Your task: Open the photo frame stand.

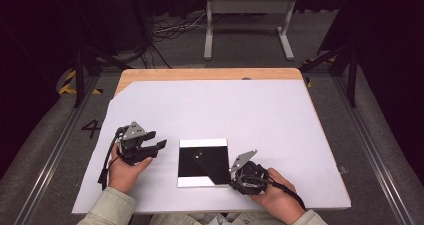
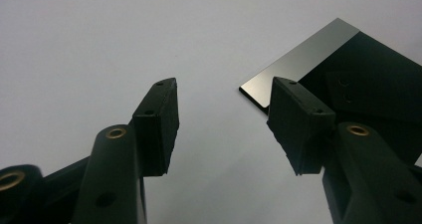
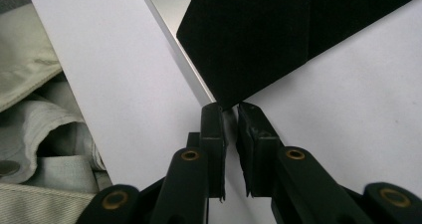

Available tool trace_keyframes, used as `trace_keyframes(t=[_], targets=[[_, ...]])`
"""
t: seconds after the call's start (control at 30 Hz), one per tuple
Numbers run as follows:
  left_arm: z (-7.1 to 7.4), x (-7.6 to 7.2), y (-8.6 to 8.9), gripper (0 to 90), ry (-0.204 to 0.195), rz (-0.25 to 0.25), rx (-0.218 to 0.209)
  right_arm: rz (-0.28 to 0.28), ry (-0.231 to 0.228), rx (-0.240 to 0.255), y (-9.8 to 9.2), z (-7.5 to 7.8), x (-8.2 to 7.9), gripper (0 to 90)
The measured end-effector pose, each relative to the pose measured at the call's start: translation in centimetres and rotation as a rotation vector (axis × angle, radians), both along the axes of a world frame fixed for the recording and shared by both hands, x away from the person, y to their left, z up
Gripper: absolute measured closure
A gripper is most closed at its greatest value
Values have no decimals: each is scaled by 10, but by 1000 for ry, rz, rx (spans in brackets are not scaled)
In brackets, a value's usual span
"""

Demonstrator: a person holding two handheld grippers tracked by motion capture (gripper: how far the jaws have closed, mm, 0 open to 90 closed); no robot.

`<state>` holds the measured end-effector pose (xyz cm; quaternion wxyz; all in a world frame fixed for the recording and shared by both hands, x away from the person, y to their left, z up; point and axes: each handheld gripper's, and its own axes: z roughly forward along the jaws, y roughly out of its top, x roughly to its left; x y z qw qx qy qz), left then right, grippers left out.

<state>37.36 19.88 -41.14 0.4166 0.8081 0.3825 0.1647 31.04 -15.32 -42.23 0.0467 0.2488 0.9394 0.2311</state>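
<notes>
Black on its folded face and silver along its edges, a square sheet of paper [image 1: 202, 162] lies on the white-covered worktop [image 1: 260, 115] near the person's edge, one corner turned inward. The right gripper [image 3: 230, 112] has its jaws nearly together around the sheet's near right corner; whether they pinch it cannot be told. The left gripper [image 2: 224, 119] rests just left of the sheet, jaws spread wide and empty.
</notes>
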Motion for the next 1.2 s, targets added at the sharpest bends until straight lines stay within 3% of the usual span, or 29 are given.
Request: trace_keyframes(t=[0.17, 0.3, 0.67, 0.9, 1.2], targets=[[0, 0, -1, 463, 1, 0, 0, 3, -13, -34, 5, 1, -1, 820], [0, 0, 0, 463, -2, -1, 1, 12, -16, -33, 4, 2, -2, 865], [0, 0, 0, 463, -2, 0, 0, 7, -19, 59, -4, 13, -2, 897], [0, 0, 0, 463, -2, -1, 1, 6, -44, 129, -8, 23, -3, 898], [0, 0, -1, 463, -3, -2, 3, 4, -74, 183, -7, 31, -1, 898]])
